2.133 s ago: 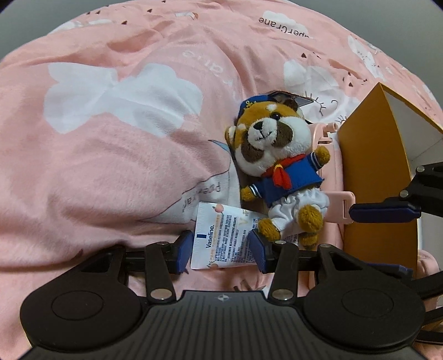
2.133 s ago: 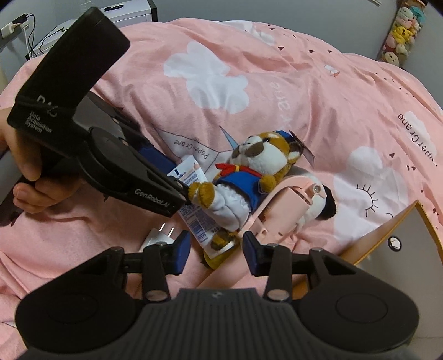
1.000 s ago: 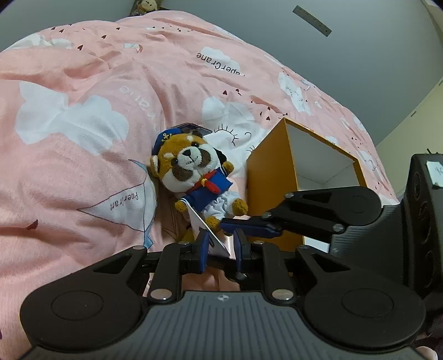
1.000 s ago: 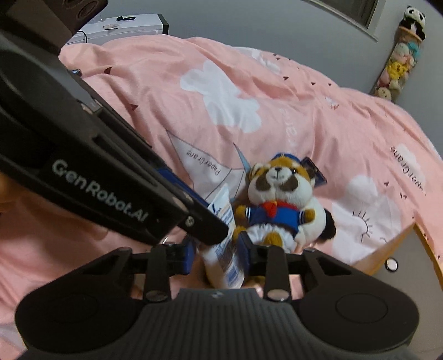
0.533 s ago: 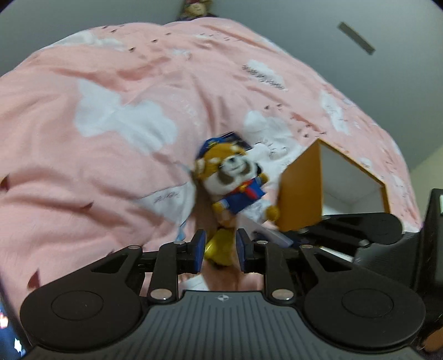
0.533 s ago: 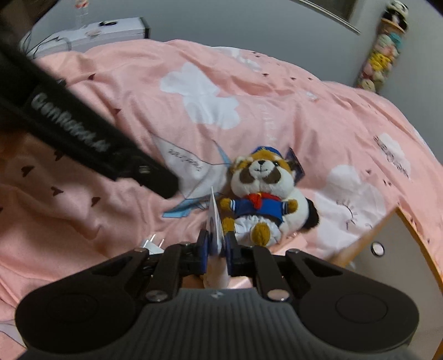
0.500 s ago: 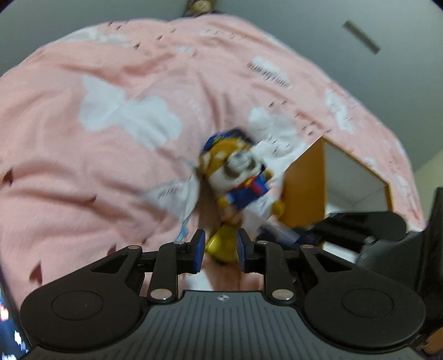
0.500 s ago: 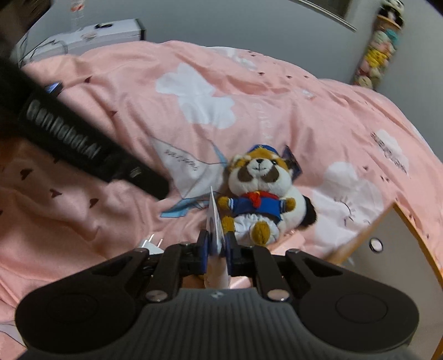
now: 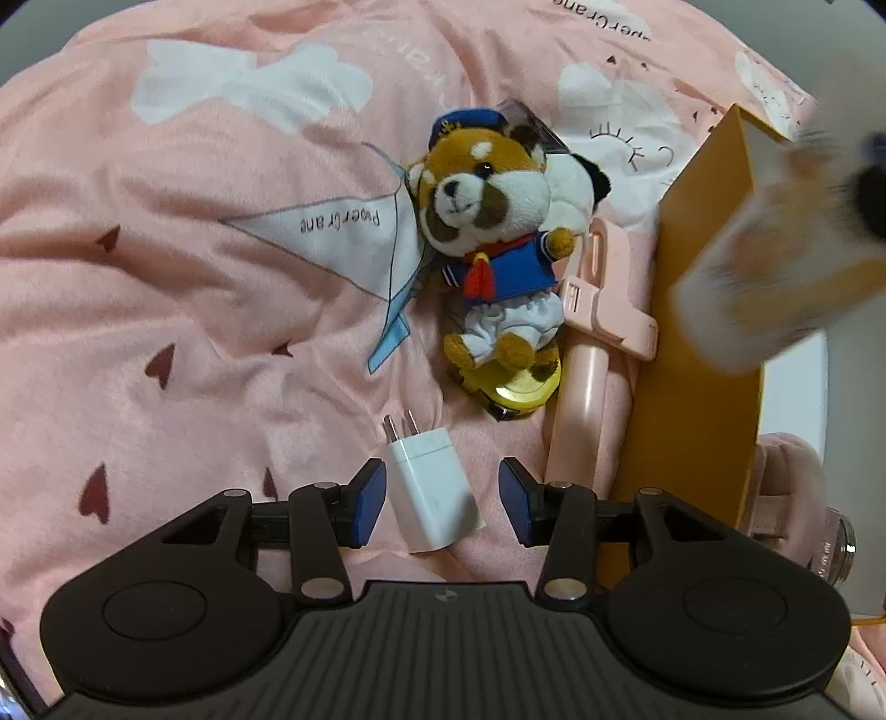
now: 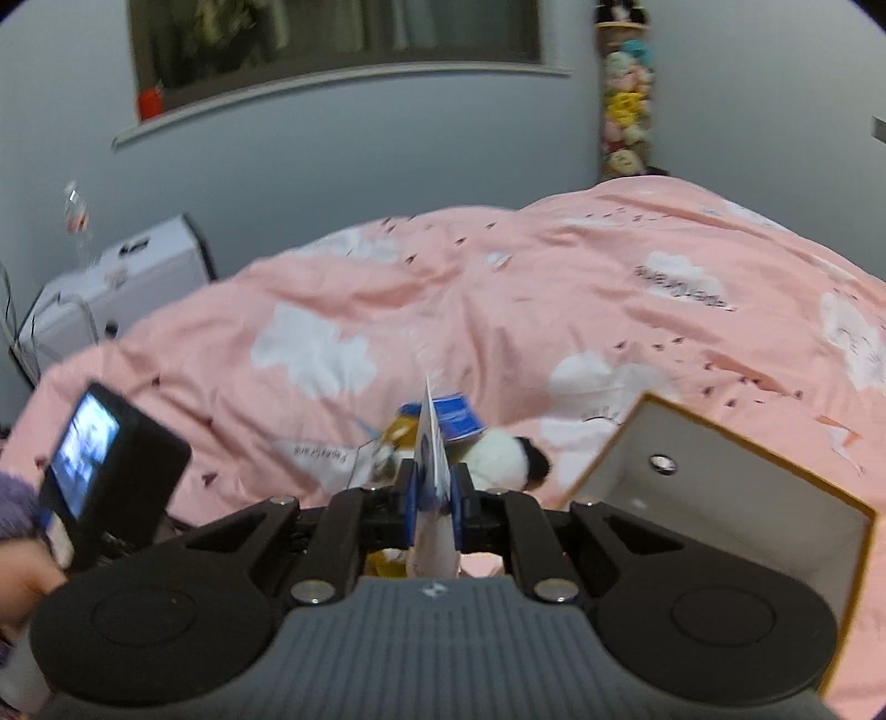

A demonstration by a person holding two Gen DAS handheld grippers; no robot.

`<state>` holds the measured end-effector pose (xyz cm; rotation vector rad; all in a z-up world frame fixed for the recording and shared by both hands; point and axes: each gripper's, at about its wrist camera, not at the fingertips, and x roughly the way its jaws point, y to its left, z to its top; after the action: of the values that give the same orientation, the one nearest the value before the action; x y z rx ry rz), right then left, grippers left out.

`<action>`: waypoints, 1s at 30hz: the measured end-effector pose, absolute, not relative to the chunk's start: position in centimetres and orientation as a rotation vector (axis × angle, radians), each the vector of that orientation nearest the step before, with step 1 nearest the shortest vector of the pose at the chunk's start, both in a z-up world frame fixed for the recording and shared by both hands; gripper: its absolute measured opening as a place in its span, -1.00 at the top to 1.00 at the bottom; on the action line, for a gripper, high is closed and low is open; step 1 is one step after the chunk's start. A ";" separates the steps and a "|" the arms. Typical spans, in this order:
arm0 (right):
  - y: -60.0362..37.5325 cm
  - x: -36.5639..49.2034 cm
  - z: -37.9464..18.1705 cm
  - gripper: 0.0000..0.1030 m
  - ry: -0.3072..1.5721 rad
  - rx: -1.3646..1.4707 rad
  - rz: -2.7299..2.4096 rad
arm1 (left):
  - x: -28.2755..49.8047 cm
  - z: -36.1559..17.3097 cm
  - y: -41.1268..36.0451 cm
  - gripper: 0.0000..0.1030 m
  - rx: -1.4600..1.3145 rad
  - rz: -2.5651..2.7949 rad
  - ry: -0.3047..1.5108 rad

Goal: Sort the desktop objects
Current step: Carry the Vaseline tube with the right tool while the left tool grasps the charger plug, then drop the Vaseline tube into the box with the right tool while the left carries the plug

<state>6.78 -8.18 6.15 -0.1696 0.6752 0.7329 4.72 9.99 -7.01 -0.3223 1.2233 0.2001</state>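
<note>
Your right hand-held gripper [image 10: 432, 501] is clamped on the flat white tube [image 10: 434, 476], held above the bed beside the orange box [image 10: 736, 498]. Your left hand-held gripper [image 9: 440, 501] hangs wide open and empty, straddling the white charger [image 9: 429, 493] on the pink duvet [image 9: 166, 277], near the plush raccoon [image 9: 493, 238].

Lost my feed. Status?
Right gripper shut on tube, lifted beside box. Left gripper open around charger. Nothing between.

Pink quilt [image 9: 221, 332] (cloud print), window [image 10: 332, 50]
</note>
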 end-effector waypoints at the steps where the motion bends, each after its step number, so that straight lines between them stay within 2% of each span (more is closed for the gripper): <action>1: -8.7 6.8 6.5 0.77 0.670 -0.157 0.718 | 4.8 -7.2 10.0 -0.02 -0.328 0.205 1.226; 12: -15.4 5.9 7.2 0.76 0.646 -0.070 0.527 | 5.4 -8.8 11.6 -0.02 -0.471 0.221 1.273; 18: -17.9 5.5 6.6 0.76 0.662 -0.034 0.468 | 6.3 -9.7 10.8 -0.02 -0.437 0.236 1.316; 30: -21.3 4.2 5.6 0.76 0.690 -0.018 0.372 | 7.4 -12.1 10.1 0.22 -0.391 0.310 1.384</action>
<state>4.16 -21.33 5.59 -0.0185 0.6903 0.3723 7.43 10.09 -12.14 -0.3913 1.3843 0.3102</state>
